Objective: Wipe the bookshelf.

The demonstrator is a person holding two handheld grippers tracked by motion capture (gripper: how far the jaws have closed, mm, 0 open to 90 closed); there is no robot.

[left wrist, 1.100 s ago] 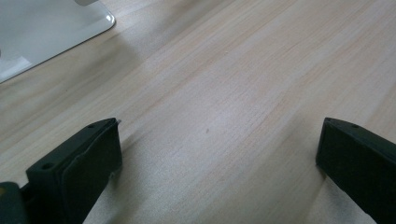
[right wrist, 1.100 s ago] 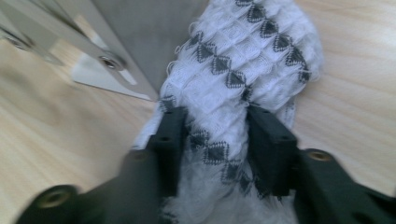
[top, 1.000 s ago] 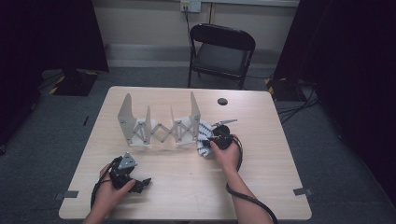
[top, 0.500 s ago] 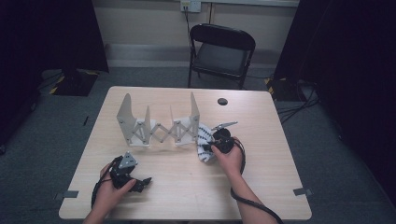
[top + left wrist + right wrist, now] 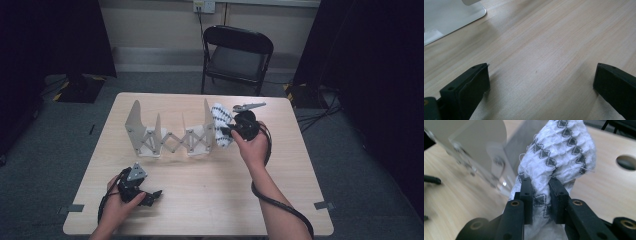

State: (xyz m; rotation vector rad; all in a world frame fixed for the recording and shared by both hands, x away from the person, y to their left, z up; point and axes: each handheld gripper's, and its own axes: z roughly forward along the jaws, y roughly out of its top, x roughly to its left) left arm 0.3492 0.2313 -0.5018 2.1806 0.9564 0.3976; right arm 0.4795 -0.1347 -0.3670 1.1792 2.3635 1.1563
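The right gripper [image 5: 226, 131] is clamped on a white cloth with a dark diamond pattern [image 5: 221, 125]; in the right gripper view the two black jaws pinch a bunched fold of the cloth [image 5: 559, 152] between them, and the jaws have just been closing a little further on it. The cloth hangs clear of the table [image 5: 280, 200], just beside the end panel at the 3 o'clock end of the expanding rack [image 5: 170, 137], which stands stretched out across the far half of the tabletop.

So the pick-up looks done: the cloth is gripped and off the wood. What is left, I judge, is getting it onto or between the rack's upright panels and letting go; none of that is done yet.

The left gripper [image 5: 150, 196] rests near the 7 o'clock corner of the table, well apart from the rack. Its jaws stand wide apart with nothing but bare tabletop between them.
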